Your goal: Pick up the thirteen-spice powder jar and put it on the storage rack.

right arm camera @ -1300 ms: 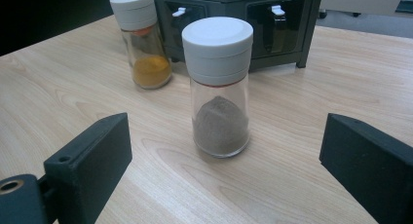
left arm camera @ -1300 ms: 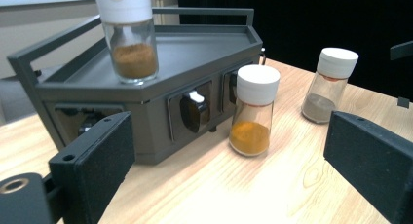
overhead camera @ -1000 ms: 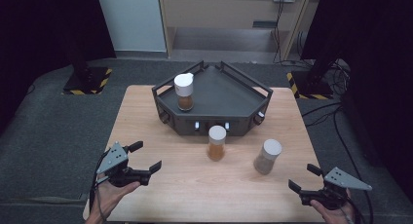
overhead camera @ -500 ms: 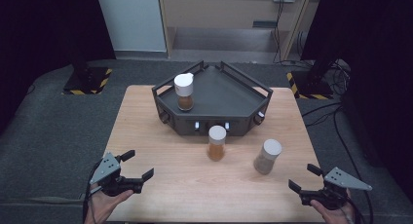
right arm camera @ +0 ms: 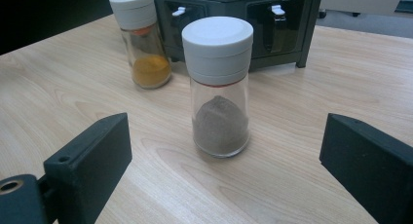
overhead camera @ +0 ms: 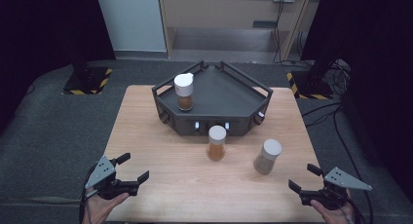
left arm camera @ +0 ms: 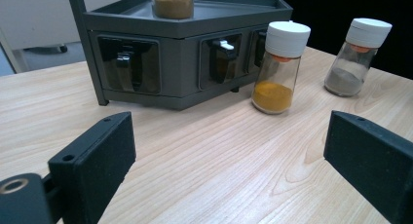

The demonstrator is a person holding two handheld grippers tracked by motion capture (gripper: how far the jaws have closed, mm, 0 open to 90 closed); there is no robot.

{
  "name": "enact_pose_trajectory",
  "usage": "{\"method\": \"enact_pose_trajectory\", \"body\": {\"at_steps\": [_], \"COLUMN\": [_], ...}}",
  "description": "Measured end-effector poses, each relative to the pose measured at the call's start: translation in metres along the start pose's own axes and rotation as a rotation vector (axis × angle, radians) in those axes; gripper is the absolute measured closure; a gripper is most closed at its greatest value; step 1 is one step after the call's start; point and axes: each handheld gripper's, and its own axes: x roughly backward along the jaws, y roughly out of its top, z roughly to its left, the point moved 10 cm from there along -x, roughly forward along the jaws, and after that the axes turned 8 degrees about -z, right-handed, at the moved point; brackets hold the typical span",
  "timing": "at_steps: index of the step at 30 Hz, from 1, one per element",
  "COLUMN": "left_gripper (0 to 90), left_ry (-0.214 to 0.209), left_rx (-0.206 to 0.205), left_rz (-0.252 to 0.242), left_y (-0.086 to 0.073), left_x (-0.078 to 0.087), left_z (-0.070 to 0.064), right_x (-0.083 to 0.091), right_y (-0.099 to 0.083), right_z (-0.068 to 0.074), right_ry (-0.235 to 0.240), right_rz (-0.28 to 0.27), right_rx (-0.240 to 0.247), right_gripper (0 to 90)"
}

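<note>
Three white-capped spice jars are in the high view. One with brown powder (overhead camera: pixel 184 91) stands on the left of a dark grey corner rack (overhead camera: pixel 229 95). One with orange powder (overhead camera: pixel 216 142) and one with grey powder (overhead camera: pixel 267 156) stand on the wooden table (overhead camera: pixel 195 195) in front of the rack. My left gripper (overhead camera: pixel 134 167) is open near the front left edge, facing the rack (left arm camera: pixel 185 53) and the orange jar (left arm camera: pixel 282 68). My right gripper (overhead camera: pixel 302 177) is open at the front right, with the grey jar (right arm camera: pixel 219 87) standing a short way beyond its jaws.
The rack's front panel carries small drawers with white handles (right arm camera: pixel 272 9). Grey carpet (overhead camera: pixel 58 126) surrounds the table, and cables (overhead camera: pixel 336 112) lie on the floor to the right. Bare tabletop lies between the two grippers.
My left gripper has drawn back a little toward the table's front left edge, still open. The right gripper and the jars have not moved.
</note>
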Motion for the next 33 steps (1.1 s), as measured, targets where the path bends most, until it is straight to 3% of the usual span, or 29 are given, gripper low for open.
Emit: {"method": "enact_pose_trajectory", "body": {"at_steps": [5, 8, 16, 33], "left_gripper": [3.7, 2.6, 1.5, 1.5], "left_ry": [0.011, 0.033, 0.039, 0.020], "left_rx": [0.001, -0.020, -0.028, -0.026], "left_rz": [-0.010, -0.011, -0.006, 0.006], "left_y": [-0.0016, -0.0014, -0.0032, -0.0041], "left_x": [-0.0001, -0.0004, -0.0018, -0.0021], "left_z": [0.0020, 0.0023, 0.0034, 0.0029], "right_x": [0.0002, 0.0002, 0.0004, 0.0024], "right_y": [0.0001, 0.0002, 0.0005, 0.0014], "right_z": [0.0001, 0.0002, 0.0008, 0.0017], "right_ry": [0.000, 0.000, 0.009, 0.047], "right_rz": [-0.003, -0.005, -0.017, -0.060], "right_rx": [0.001, 0.003, 0.010, 0.014], "right_gripper": [5.0, 4.9, 4.0, 2.7]}}
